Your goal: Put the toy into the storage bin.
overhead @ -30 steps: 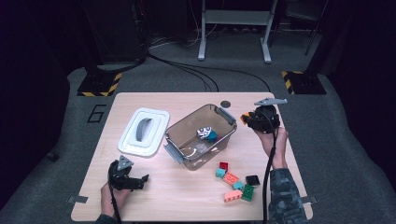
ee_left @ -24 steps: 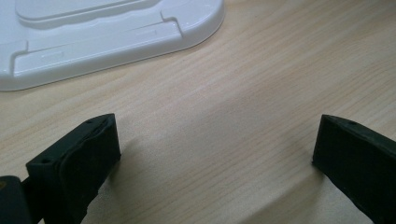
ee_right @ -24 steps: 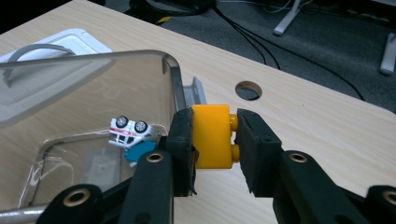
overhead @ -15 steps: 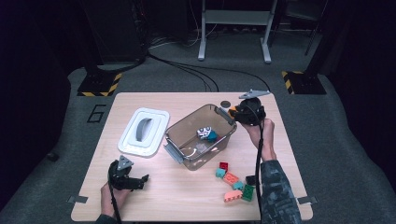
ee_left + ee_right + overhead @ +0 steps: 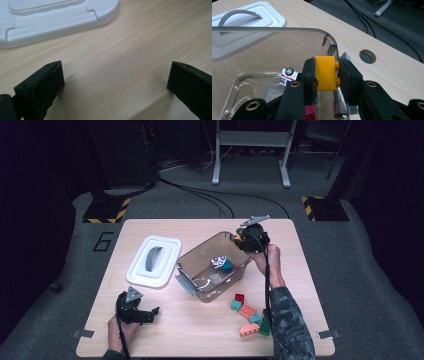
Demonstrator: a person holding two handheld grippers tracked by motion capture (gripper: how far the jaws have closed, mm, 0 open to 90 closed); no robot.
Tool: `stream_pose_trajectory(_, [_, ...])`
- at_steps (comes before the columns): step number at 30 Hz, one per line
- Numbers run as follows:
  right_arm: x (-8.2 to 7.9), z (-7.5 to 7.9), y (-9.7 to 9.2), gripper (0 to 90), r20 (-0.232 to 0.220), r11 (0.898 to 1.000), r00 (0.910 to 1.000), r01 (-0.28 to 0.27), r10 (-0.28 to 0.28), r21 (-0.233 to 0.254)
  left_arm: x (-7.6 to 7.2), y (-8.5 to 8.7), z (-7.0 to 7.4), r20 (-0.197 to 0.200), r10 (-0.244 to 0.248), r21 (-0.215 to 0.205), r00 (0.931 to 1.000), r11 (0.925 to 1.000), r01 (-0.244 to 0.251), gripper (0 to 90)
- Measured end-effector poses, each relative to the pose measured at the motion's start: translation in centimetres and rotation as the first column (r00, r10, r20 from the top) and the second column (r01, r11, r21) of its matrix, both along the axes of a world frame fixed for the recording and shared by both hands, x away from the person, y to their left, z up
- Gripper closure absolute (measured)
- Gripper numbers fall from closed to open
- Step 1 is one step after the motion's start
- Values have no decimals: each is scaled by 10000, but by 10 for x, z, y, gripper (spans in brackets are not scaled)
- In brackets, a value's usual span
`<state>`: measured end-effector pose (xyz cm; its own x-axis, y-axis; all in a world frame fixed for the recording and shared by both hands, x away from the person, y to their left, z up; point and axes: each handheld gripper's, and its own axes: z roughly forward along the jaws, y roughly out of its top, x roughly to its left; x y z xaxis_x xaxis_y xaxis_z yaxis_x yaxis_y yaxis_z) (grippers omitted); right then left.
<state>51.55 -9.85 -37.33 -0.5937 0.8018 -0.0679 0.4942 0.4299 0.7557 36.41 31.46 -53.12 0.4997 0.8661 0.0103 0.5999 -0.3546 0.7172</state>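
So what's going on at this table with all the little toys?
A person is sorting toy bricks into a clear plastic bin. The right hand-held gripper is shut on a yellow plastic brick and holds it over the bin's far corner, not yet dropped. A small toy car and a teal brick already lie inside. More coloured bricks wait on the wooden table. The left hand-held gripper rests open near the bin's white lid.

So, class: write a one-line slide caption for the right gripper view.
Right gripper holds a yellow brick over the clear bin.
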Motion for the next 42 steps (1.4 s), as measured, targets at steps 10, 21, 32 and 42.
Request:
stream_pose_trajectory(10, [6,-6,4,668,17,9995,9999,-105,106,-290,0,1,1,-115,-88,42,9999,10000,89,6])
stream_pose_trajectory(21, [1,-6,9,441,128,9984,9999,20,-12,-571,0,1,1,-127,-106,34,9999,9999,107,6])
stream_pose_trajectory(32, [-30,6,-14,251,219,9990,9993,301,-308,316,0,0,1,-137,-100,28,9999,9999,100,6])
stream_pose_trajectory(42, [-60,4,-43,189,168,9975,9991,382,-392,592,0,0,1,-121,-92,30,9999,10000,92,6])
